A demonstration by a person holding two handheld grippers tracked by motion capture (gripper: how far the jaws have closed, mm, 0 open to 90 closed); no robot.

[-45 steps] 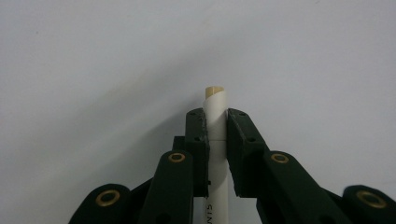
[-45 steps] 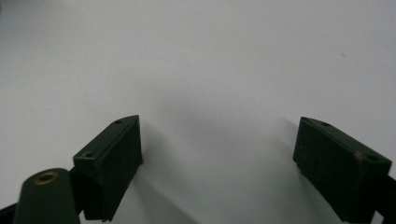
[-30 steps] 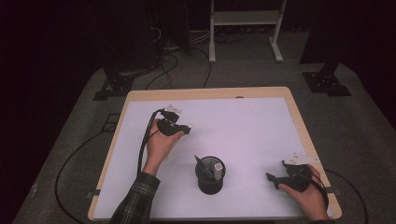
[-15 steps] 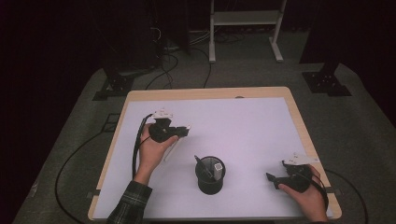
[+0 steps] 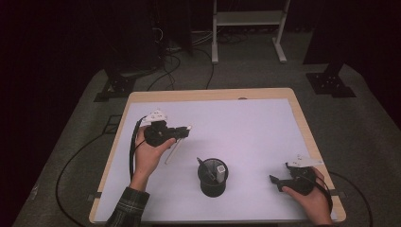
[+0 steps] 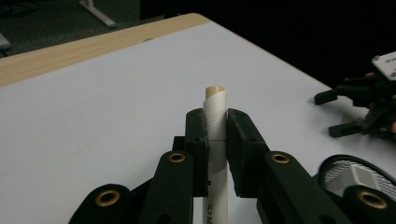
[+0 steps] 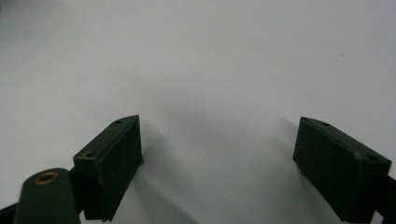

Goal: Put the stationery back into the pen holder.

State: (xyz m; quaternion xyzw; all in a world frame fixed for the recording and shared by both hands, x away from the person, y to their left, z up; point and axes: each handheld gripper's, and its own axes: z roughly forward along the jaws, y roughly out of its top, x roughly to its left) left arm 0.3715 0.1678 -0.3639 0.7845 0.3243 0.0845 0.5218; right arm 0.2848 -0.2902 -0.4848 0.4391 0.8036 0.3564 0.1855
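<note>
My left gripper (image 5: 185,133) is shut on a white pen (image 5: 176,147) that slants down from its jaws over the table's left half. In the left gripper view the pen (image 6: 216,121) stands clamped between the two pads of the left gripper (image 6: 215,122), its tan tip above them. A black pen cup (image 5: 213,177) with several items in it stands at the front middle; its rim (image 6: 348,161) shows at lower right of that view. My right gripper (image 5: 274,181) rests open at the front right, and its jaws (image 7: 217,154) stand wide apart over bare white surface.
The white-topped table (image 5: 246,127) has a wooden edge. Beyond it on the dark floor lie cables (image 5: 165,52), a white metal stand (image 5: 248,23) and black stand feet (image 5: 331,82). The other hand's gripper (image 6: 369,102) shows at far right of the left gripper view.
My left hand has moved left and toward the person, lifting the white pen with it. The right hand and the cup have stayed put.
</note>
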